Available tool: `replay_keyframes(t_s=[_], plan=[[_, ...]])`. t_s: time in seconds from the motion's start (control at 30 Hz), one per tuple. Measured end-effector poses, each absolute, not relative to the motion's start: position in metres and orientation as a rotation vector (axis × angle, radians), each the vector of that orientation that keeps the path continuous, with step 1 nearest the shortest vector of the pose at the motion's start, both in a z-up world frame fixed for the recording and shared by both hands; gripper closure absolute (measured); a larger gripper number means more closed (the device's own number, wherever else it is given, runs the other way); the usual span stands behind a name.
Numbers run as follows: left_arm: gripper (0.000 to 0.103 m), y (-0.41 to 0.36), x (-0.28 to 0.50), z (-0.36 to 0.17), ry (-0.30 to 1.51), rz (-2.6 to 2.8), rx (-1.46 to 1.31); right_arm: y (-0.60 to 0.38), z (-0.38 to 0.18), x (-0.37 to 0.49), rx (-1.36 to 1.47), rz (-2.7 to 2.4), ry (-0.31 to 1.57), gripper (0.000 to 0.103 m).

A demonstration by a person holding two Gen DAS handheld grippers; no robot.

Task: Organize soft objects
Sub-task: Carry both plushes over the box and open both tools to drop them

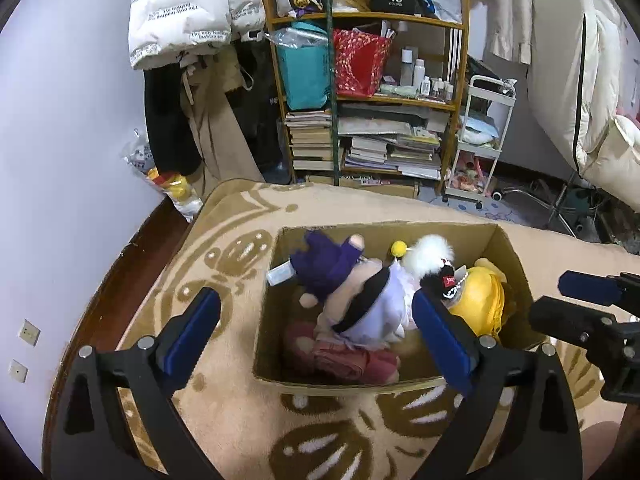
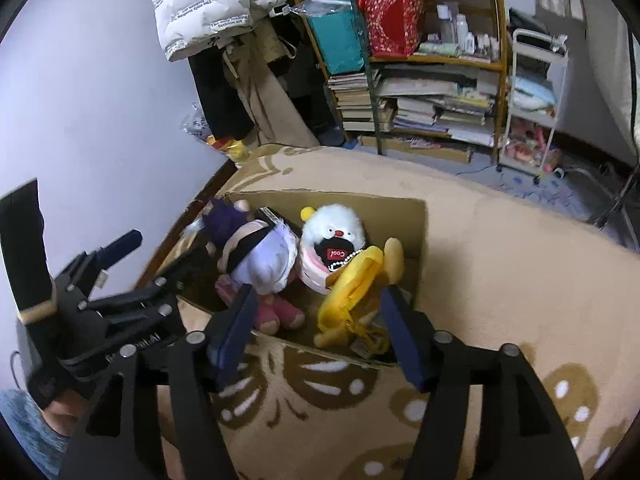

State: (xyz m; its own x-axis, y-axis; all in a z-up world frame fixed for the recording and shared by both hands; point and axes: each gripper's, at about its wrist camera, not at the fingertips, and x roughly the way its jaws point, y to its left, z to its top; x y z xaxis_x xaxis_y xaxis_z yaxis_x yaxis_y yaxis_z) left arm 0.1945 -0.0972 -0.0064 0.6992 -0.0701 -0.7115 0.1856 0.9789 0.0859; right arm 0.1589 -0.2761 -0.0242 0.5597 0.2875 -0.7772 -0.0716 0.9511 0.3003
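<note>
An open cardboard box (image 1: 267,312) (image 2: 416,240) stands on a tan patterned blanket. Inside lie a doll with purple hair and a white dress (image 1: 360,296) (image 2: 260,256), a white fluffy toy with a black "Cool" cap (image 1: 432,260) (image 2: 334,236) and a yellow plush (image 1: 480,296) (image 2: 356,284). My left gripper (image 1: 320,328) is open and empty above the box's near edge. My right gripper (image 2: 316,328) is open and empty above the box's near right part, over the yellow plush; it also shows in the left wrist view (image 1: 576,304).
The blanket (image 1: 224,408) covers a bed that ends at the left wall. Behind stand a wooden shelf (image 1: 360,96) with books, bags and bottles, hanging coats (image 1: 188,20), and a white trolley (image 1: 480,140). Bedding (image 1: 580,92) is piled at right.
</note>
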Motion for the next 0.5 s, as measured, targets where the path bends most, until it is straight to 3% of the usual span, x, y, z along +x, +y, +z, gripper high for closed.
replay_keyframes(t_s=[0.07, 0.13, 0.33, 0.4, 0.5], plan=[[0.007, -0.094, 0.19, 0.001, 0.773, -0.133, 0.151, -0.277, -0.018, 0.155, 0.248, 0.208, 0.954, 0.016], [0.007, -0.088, 0.185, 0.011, 0.784, -0.146, 0.118, -0.278, -0.009, 0.149, 0.247, 0.205, 0.941, 0.008], [0.006, -0.084, 0.161, 0.036, 0.772, -0.163, 0.112, -0.28, 0.016, 0.123, 0.229, 0.192, 0.876, 0.0], [0.0, -0.083, 0.15, 0.045, 0.754, -0.159, 0.113, -0.282, 0.025, 0.111, 0.233, 0.185, 0.843, 0.0], [0.0, -0.082, 0.131, 0.055, 0.731, -0.157, 0.119, -0.282, 0.037, 0.097, 0.228, 0.185, 0.808, 0.0]])
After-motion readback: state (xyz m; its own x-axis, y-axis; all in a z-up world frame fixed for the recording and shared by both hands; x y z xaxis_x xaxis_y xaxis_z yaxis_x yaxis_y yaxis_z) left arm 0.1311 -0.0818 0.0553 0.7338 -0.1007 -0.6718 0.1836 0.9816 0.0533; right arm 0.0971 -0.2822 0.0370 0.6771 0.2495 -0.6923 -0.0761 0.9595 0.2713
